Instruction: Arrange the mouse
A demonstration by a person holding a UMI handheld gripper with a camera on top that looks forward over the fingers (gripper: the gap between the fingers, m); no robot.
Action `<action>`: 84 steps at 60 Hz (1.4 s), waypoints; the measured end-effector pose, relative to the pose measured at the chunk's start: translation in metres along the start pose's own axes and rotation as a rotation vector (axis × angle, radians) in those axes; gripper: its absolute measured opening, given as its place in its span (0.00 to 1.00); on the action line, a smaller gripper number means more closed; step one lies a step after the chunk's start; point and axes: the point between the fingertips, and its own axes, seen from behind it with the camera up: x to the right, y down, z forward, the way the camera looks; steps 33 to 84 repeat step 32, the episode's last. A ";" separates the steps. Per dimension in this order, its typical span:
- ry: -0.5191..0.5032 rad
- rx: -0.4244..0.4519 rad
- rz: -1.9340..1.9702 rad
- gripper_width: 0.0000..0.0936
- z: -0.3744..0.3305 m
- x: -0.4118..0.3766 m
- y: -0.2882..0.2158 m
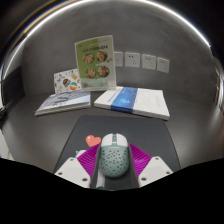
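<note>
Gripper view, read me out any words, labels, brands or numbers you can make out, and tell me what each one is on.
None can be read.
Green upright book: cover print too small.
Leaning booklet: print blurred.
Flat books: lettering unreadable.
Wall sockets: no legible marks.
Mouse, between the gripper fingers on the mouse pad: no brand visible.
</note>
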 end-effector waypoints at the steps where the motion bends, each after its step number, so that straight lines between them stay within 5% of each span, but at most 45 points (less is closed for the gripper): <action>1: 0.000 0.001 -0.001 0.52 0.000 0.000 -0.001; 21: 0.056 -0.047 -0.096 0.84 -0.019 -0.001 0.001; 32: 0.025 0.050 -0.222 0.84 -0.115 -0.003 -0.003; 84: 0.025 0.050 -0.222 0.84 -0.115 -0.003 -0.003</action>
